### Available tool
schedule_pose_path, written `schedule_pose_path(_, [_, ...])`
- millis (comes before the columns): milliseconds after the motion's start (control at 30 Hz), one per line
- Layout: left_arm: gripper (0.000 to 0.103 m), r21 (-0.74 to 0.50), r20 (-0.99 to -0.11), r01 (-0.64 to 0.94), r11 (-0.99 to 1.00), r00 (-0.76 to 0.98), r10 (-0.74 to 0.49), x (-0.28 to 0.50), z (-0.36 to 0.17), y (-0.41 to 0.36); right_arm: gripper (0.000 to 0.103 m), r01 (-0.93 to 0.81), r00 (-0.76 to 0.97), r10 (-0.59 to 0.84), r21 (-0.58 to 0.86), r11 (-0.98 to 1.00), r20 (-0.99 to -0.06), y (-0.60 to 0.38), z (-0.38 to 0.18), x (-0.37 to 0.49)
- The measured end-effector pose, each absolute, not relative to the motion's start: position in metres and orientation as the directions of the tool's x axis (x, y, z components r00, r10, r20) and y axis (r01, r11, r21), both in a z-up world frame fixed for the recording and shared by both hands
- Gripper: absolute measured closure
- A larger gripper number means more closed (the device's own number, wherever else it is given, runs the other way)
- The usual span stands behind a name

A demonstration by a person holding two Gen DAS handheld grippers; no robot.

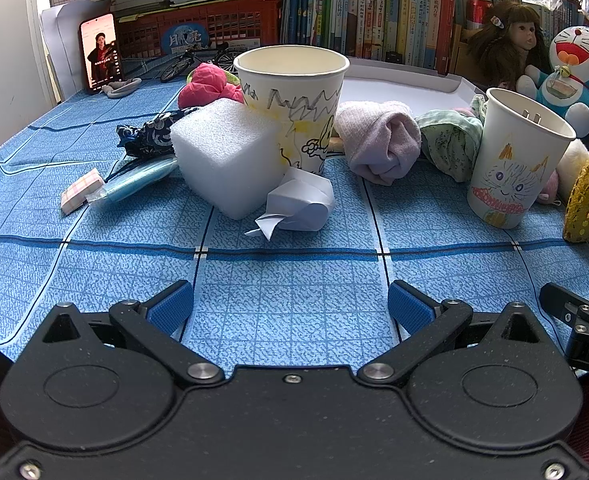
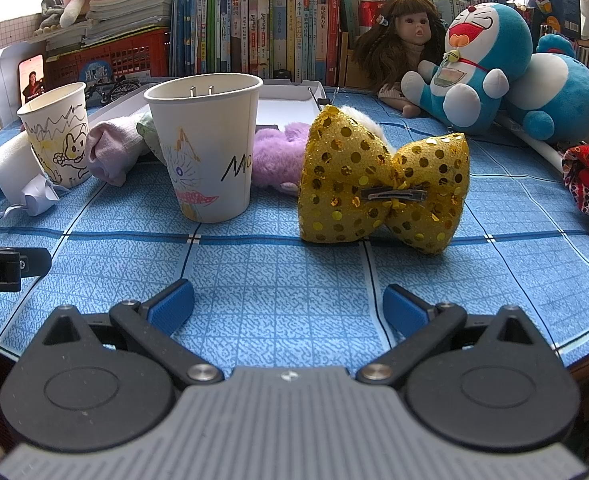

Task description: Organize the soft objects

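Right now I have both tools low over the blue checked worktop [image 1: 290, 312], each with its blue fingers spread apart and nothing between them. Ahead of my left tool [image 1: 290, 306] a white foam block [image 1: 224, 156] touches a drawn-on paper cup [image 1: 294, 104], with crumpled white paper [image 1: 298, 204] just in front; a pink rolled cloth [image 1: 378, 140] and a green cloth [image 1: 450, 142] lie beside it. Ahead of my right tool [image 2: 288, 304] a gold sequin bow [image 2: 382, 188] stands near the cat-drawing cup [image 2: 206, 152], a purple plush [image 2: 272, 160] behind them
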State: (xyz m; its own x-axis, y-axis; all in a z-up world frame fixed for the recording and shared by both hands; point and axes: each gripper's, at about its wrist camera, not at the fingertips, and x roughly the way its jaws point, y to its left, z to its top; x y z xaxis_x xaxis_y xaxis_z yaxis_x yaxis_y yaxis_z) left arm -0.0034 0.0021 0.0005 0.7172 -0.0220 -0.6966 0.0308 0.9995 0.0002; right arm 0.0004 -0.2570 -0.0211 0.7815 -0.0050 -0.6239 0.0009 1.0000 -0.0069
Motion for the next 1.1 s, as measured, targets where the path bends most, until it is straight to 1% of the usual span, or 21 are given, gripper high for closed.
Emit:
schedule_pose_path(267, [0.0,0.001,-0.682,0.038,0.999,0.731,-0.028,-0.007,0.0,0.003,0.0,-0.001,0.789,-0.002,-0.004,1.0,-0.614,-0.258,-0.021,-0.002])
schedule_pose_path(567, [0.0,0.002,-0.644,0.023,1.0,0.764,-0.017,-0.012,-0.005,0.004,0.0,-0.002,0.841,0.002,0.001,1.0,-0.541,-0.259,-0.031,-0.013])
schedule_pose_path(933, [0.0,0.0,-0.628,0.027,1.0,0.778,-0.021,-0.009,0.001,0.013,0.0,-0.018,0.867,0.007,-0.016,1.0,-0.498,-0.262,-0.027,-0.015])
schedule_pose_path(1100, [0.005,-0.007,-0.589,0.002,1.0,0.808,-0.006,-0.007,0.014,0.024,0.0,0.016,0.889,-0.036,-0.049,0.999,-0.456,-0.271,-0.018,-0.013])
